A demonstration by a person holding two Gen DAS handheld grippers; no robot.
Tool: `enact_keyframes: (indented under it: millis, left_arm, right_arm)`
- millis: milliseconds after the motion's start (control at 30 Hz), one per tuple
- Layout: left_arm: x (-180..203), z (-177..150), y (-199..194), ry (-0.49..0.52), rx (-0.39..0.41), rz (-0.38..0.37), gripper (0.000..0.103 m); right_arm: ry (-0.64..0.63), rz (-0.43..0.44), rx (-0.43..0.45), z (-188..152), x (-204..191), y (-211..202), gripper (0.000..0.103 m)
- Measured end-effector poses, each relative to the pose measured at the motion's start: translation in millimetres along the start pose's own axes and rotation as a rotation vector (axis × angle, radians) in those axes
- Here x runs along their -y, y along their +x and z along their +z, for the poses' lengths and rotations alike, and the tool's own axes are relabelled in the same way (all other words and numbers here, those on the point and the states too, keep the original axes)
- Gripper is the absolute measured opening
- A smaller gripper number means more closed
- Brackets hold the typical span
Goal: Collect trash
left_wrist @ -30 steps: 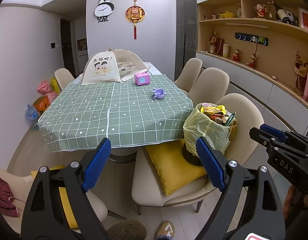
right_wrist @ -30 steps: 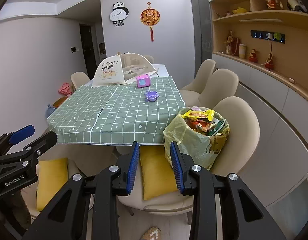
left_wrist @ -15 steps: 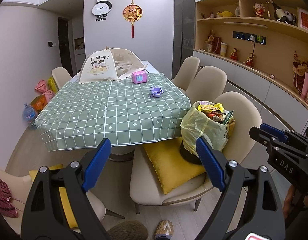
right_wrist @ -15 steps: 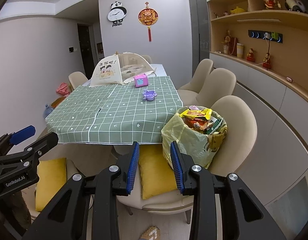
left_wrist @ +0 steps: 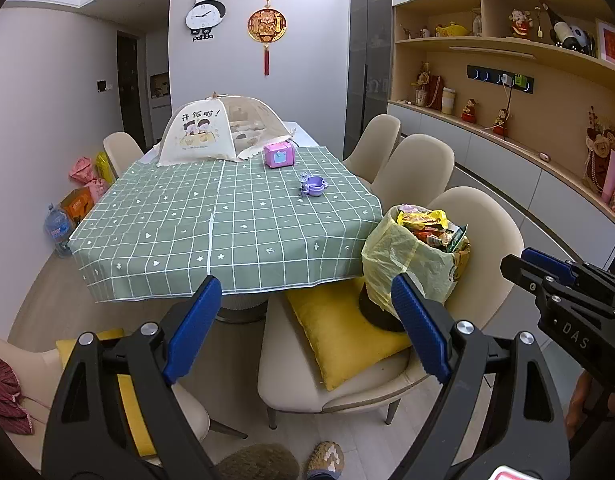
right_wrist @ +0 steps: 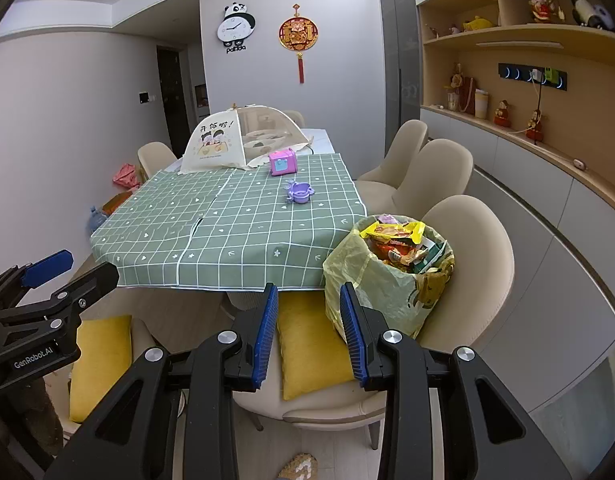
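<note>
A bin lined with a pale yellow bag (left_wrist: 403,260) stands on a beige chair beside the table, stuffed to the top with snack wrappers (left_wrist: 423,226). My left gripper (left_wrist: 305,292) hangs in front of and below it, jaws wide open and empty. In the right wrist view the same bin (right_wrist: 379,284) sits just right of my right gripper (right_wrist: 307,292), whose blue pads stand a small way apart with nothing between them. Each gripper shows at the edge of the other's view: the left gripper (right_wrist: 73,274) and the right gripper (left_wrist: 539,276).
The table wears a green checked cloth (left_wrist: 247,232) with a purple toy cup (left_wrist: 313,186), a pink box (left_wrist: 279,154) and a mesh food cover (left_wrist: 223,132). A yellow cushion (left_wrist: 347,336) lies on the bin's chair. More chairs ring the table; shelves line the right wall.
</note>
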State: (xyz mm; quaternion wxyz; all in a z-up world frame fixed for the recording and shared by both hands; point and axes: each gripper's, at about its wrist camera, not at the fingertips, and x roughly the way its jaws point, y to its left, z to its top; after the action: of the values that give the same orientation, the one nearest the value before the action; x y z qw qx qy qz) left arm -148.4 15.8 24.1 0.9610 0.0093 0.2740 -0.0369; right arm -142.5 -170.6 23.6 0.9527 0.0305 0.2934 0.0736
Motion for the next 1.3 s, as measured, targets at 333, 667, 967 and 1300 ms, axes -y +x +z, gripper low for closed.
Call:
enact_keyframes:
  millis: [333, 667, 967, 1300]
  left_arm:
    - [-2.5, 0.9, 3.0, -0.006, -0.004, -0.009, 0.083]
    - [-2.8, 1.0, 3.6, -0.010, -0.006, -0.009, 0.083]
    - [-5.5, 0.9, 2.4, -0.012, -0.006, -0.010, 0.083]
    - [-7.1, 0.4, 2.6, -0.016, -0.010, -0.010, 0.083]
  right_arm:
    - [-0.004, 0.000, -0.006, -1.3, 0.8, 0.0, 0.031]
    - [-0.004, -0.004, -0.006, -0.4, 0.4, 0.1, 0.031]
    - [-0.003, 0.002, -0.008, -0.3, -0.1, 0.0, 0.031]
    - [-0.010, 0.005, -0.011, 0.6, -2.6, 1.4, 0.031]
